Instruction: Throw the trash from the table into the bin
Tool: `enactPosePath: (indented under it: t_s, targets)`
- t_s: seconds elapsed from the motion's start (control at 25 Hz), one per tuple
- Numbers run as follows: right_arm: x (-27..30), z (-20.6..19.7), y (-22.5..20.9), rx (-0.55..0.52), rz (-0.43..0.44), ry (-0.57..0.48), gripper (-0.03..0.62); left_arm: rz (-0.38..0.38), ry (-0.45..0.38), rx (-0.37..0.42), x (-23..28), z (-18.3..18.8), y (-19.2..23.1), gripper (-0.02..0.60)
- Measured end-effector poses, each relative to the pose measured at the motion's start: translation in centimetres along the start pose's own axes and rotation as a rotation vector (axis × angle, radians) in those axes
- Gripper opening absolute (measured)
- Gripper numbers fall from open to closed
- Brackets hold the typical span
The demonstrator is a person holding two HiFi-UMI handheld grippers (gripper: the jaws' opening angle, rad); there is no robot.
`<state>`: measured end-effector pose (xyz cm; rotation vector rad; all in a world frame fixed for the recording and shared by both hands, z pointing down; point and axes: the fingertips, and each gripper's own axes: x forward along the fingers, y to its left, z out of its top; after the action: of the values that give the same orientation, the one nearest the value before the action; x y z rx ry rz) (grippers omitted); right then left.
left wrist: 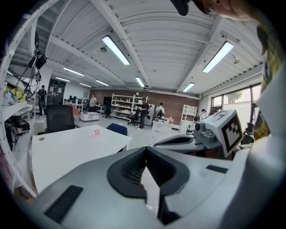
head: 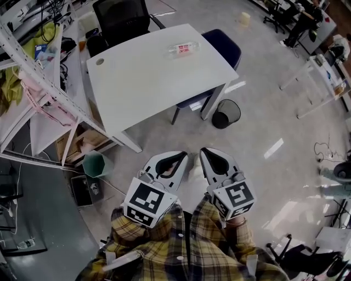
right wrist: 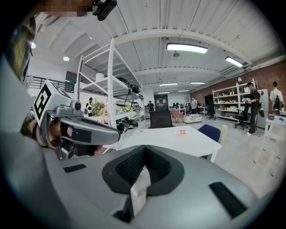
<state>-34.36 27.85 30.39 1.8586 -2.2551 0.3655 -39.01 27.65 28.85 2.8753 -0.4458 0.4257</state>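
A clear plastic bottle (head: 183,49) with a red label lies on the far side of the white table (head: 148,82). It shows small in the left gripper view (left wrist: 95,132) and in the right gripper view (right wrist: 182,132). A black mesh bin (head: 226,113) stands on the floor by the table's near right leg. My left gripper (head: 184,155) and right gripper (head: 204,150) are held side by side close to my body, well short of the table. Both point toward it with jaws shut (left wrist: 145,149) (right wrist: 144,149) and nothing between them.
A black office chair (head: 120,16) and a dark blue chair (head: 222,46) stand at the table. A green bin (head: 97,163) sits on the floor to the left, next to white shelving (head: 33,82) full of clutter. People stand far off in the room.
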Motion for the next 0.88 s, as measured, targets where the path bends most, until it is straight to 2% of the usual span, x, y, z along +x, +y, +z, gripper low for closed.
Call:
enactPosePath:
  t_s: [0.28,0.48,0.88]
  targets:
    - [3.0,0.6,-4.5,-0.005,0.021,0.015,-0.002,0.020,0.002,-0.016,4.7,1.3,2.2,0.008]
    - [5.5,2.1,-9.4,-0.023,0.047,0.023,-0.002,0.044,-0.003,-0.035,9.6,3.6,4.3,0.008]
    - [9.1,5.4,-20.5,-0.064,0.164,0.023,-0.002,0.175,-0.040,-0.070,19.5,9.7,8.2,0.008]
